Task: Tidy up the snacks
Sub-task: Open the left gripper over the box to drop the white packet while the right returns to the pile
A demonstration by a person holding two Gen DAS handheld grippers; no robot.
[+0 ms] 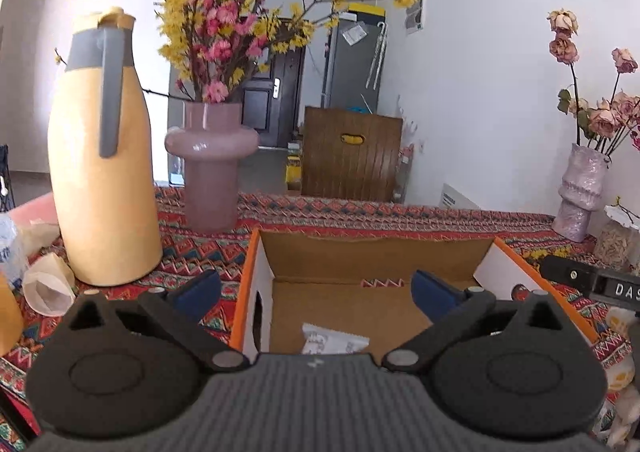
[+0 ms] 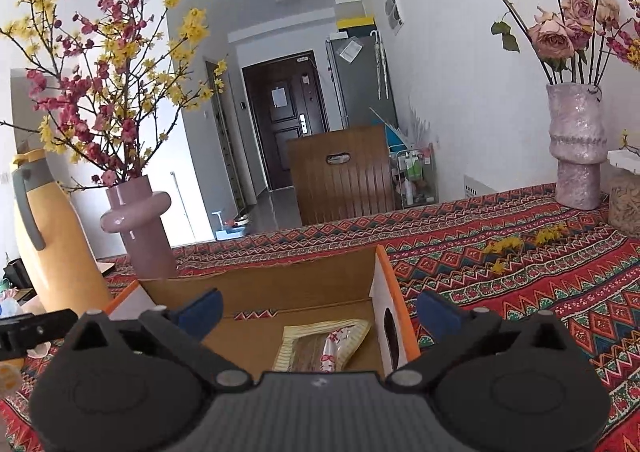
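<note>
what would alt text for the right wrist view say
The open right gripper hovers over an orange-edged cardboard box holding a cream-striped snack packet. The box sits on a red patterned tablecloth.

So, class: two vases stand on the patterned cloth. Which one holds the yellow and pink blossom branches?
The smooth mauve vase beside the yellow jug. The other vase, rough-textured and by the wall, holds faded roses.

The white snack packet [image 1: 334,342] in the cardboard box [image 1: 376,252] is half hidden behind the left tool's body, its print too blurred to read, while the striped packet [image 2: 320,344] is likewise cut off below by the right tool's body.
</note>
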